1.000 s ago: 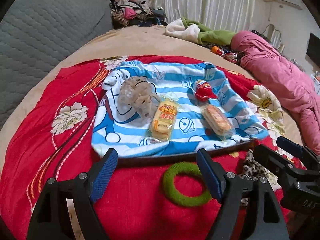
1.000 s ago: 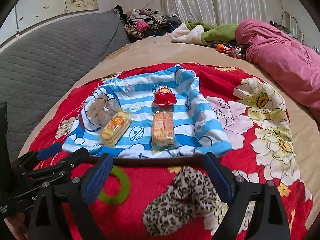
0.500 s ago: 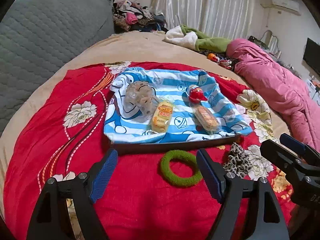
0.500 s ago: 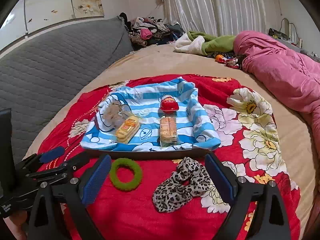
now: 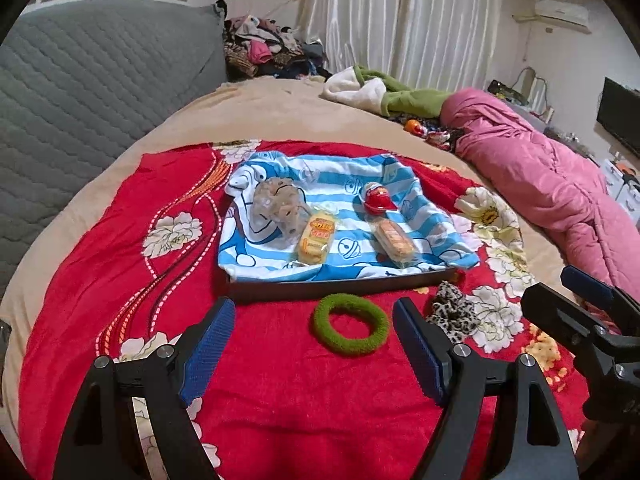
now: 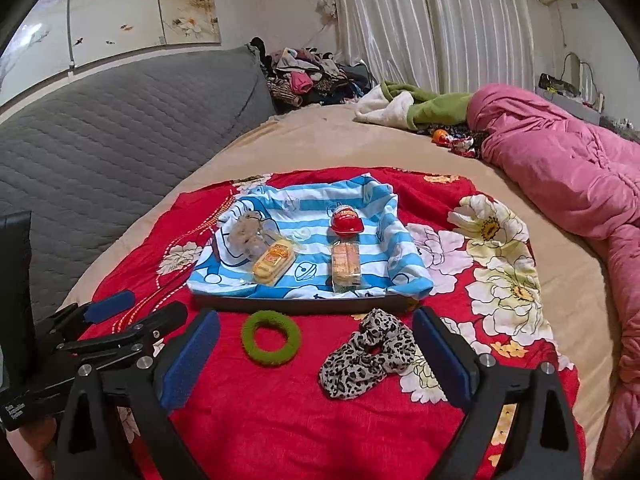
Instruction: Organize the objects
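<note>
A dark tray (image 5: pixel 340 286) lined with a blue striped cloth (image 5: pixel 280 248) lies on the red floral blanket (image 5: pixel 120 260). It holds a clear bag of snacks (image 5: pixel 276 206), a yellow snack pack (image 5: pixel 316 238), a wrapped cake (image 5: pixel 394 238) and a red toy (image 5: pixel 378 200). A green hair ring (image 5: pixel 351 330) and a leopard scrunchie (image 5: pixel 454 316) lie in front of the tray. My left gripper (image 5: pixel 312 352) is open and empty, just short of the green ring. My right gripper (image 6: pixel 316 360) is open and empty, with the scrunchie (image 6: pixel 368 354) and the green ring (image 6: pixel 271 338) between its fingers' line.
A pink quilt (image 5: pixel 552 184) lies along the right side of the bed. A grey padded headboard (image 5: pixel 80 92) stands at the left. Green and white clothes (image 5: pixel 380 94) and a clothes pile (image 5: pixel 260 50) lie at the back.
Both grippers have pulled back and up from the tray, so the tray, green ring and scrunchie look smaller and farther away. Both stay open and empty.
</note>
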Demonstrator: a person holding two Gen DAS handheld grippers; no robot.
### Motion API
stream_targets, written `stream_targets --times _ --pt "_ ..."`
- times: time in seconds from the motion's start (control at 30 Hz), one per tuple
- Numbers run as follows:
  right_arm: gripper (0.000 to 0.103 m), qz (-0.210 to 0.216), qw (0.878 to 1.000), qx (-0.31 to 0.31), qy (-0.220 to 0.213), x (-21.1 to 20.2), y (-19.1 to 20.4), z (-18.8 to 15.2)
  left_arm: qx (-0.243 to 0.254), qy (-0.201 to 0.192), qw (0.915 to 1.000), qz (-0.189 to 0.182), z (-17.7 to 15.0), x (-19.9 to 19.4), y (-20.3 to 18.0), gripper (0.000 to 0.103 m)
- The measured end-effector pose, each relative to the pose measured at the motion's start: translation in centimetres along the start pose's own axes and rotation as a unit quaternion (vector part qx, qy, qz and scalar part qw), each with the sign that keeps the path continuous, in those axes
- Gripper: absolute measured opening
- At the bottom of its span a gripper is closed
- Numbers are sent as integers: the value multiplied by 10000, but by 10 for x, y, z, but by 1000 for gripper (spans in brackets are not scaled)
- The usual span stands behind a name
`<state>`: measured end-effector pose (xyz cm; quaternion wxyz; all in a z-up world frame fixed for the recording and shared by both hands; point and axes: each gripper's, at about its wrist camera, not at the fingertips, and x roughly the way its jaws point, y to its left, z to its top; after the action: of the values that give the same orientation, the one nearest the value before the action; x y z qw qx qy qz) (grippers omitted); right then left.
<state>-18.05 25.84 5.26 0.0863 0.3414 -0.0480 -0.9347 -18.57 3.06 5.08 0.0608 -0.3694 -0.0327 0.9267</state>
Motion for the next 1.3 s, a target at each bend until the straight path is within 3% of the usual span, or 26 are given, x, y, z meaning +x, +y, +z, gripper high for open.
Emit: stream_targets --times 0.9,1.3 --pt "98 -200 9995 8 -239 -80 -2 -34 186 -318 9992 -140 -28 -72 -21 82" --pt "98 -343 9991 -34 -231 -98 -12 -55 239 -251 9991 -230 -50 -74 -31 82"
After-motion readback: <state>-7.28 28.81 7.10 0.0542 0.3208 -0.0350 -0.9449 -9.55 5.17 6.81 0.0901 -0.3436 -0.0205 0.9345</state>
